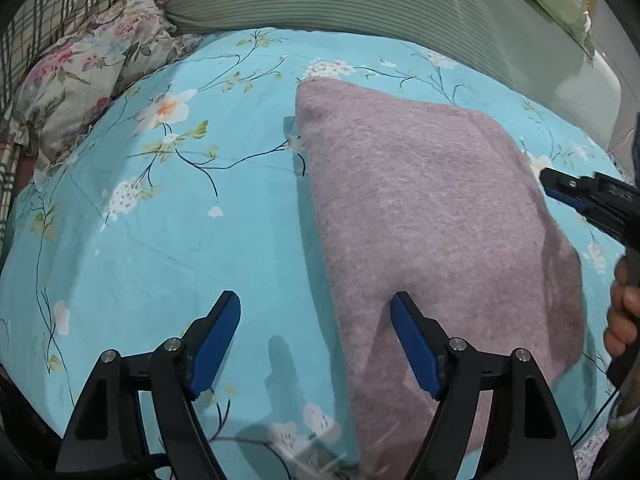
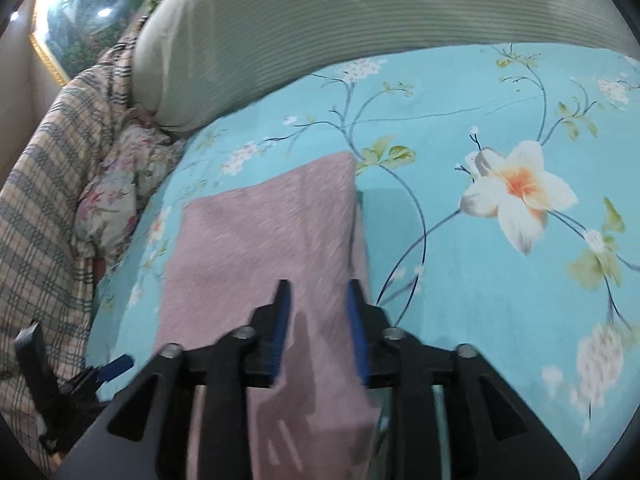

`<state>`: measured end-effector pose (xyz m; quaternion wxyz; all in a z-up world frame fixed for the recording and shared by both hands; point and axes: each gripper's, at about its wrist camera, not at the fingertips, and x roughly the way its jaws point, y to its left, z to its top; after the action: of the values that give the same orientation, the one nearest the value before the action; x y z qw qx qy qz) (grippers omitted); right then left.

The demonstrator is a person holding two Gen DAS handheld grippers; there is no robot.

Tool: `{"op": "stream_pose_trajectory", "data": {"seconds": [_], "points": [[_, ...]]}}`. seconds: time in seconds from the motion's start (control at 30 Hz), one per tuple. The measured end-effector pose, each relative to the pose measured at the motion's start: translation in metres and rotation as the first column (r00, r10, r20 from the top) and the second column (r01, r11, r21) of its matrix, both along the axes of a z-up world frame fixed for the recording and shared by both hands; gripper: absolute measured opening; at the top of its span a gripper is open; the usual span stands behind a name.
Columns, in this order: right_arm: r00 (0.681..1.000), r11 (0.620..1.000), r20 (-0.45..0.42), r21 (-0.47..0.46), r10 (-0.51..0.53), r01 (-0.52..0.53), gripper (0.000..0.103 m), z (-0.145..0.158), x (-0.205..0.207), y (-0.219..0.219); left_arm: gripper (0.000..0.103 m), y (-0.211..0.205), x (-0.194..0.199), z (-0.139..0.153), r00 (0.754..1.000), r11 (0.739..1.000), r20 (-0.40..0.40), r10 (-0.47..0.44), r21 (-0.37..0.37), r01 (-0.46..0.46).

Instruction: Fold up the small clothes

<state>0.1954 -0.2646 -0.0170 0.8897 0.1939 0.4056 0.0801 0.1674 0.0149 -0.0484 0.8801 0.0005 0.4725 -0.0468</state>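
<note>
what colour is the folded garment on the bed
Dusty mauve-pink garment, plain, no pattern. Clearest in the left wrist view.

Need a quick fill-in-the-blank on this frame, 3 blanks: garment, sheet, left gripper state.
1. The folded garment lying on the bed is ____ in colour.
2. The bedsheet under it is light blue with a ____ print.
3. The left hand-held gripper has its jaws ____, with nothing between them.

Missing words: pink; floral; open
</note>
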Motion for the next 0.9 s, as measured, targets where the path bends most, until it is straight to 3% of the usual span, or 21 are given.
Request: {"op": "stream_pose_trajectory", "data": {"seconds": [0.2, 0.27, 0.43, 0.9], "points": [[0.999, 0.998, 0.010, -0.019, 0.054, -0.053, 0.050, 0.009, -0.056, 0.021, 0.081, 0.002, -0.025, 0.002, 1.000, 1.000, -0.013, 0.003, -0.001, -0.003], [0.998, 0.997, 0.012, -0.042, 0.061, -0.061, 0.061, 0.010, -0.075, 0.026, 0.081, 0.004, -0.034, 0.001, 1.000, 1.000, -0.022, 0.008, 0.000, -0.008], [0.996, 0.991, 0.002, -0.102, 0.088, -0.087, 0.078, 0.007, -0.120, 0.039, 0.082, 0.012, -0.063, -0.009, 0.999, 1.000, -0.048, 0.007, 0.015, -0.006], [0.985, 0.973, -0.080, -0.163, 0.152, -0.163, 0.086, -0.014, -0.184, 0.063, 0.083, 0.009, -0.129, -0.015, 0.998, 0.990, -0.050, -0.046, 0.131, 0.052]]}}
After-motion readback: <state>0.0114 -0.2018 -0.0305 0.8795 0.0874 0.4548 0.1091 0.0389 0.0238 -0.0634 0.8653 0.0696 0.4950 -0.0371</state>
